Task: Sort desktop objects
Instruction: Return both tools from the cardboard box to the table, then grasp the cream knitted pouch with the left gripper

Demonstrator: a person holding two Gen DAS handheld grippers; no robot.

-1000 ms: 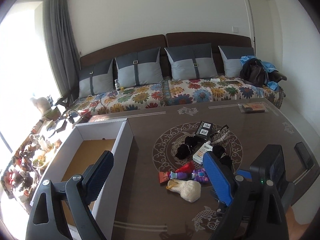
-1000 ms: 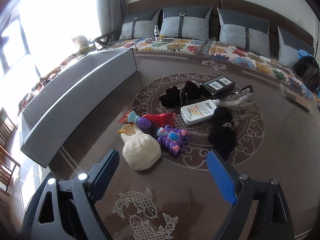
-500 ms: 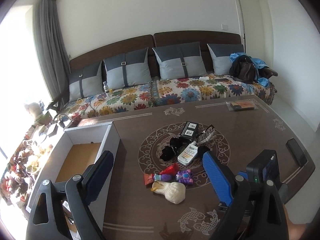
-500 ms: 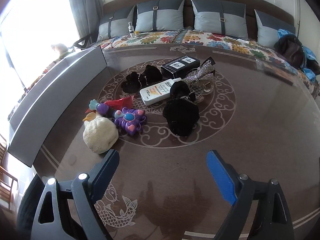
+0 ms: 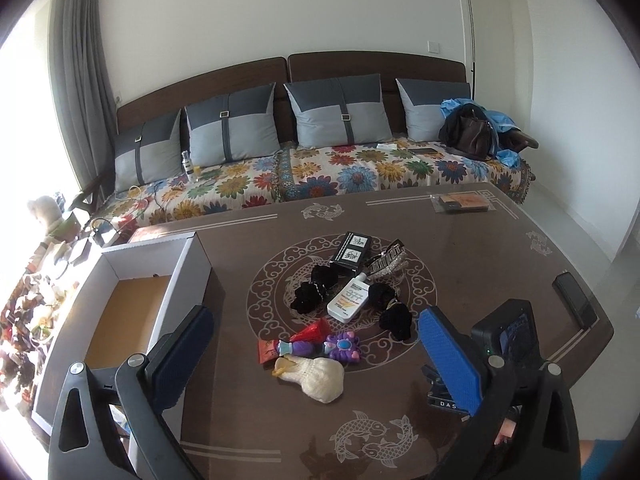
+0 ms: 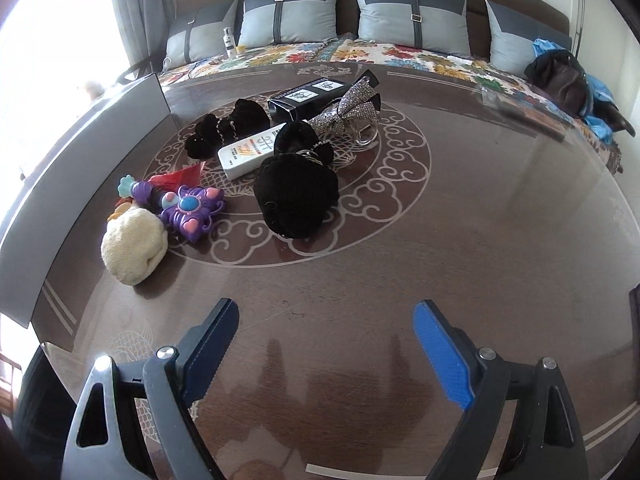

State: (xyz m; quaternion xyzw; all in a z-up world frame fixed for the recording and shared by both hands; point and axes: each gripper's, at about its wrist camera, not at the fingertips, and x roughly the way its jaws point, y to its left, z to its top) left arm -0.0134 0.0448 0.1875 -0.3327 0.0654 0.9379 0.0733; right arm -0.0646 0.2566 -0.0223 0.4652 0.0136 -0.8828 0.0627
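While spread wide and gripping nothing | left gripper [image 5: 316, 350], right gripper [image 6: 324, 340] | black scrunchie [image 6: 296, 198] well ahead of right fingertips, untouched

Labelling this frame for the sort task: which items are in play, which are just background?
In play: white box, cream knitted toy, purple butterfly toy, white tube, black scrunchie, black carton, rhinestone bow.

Background: sofa cushions, handbag, phone.
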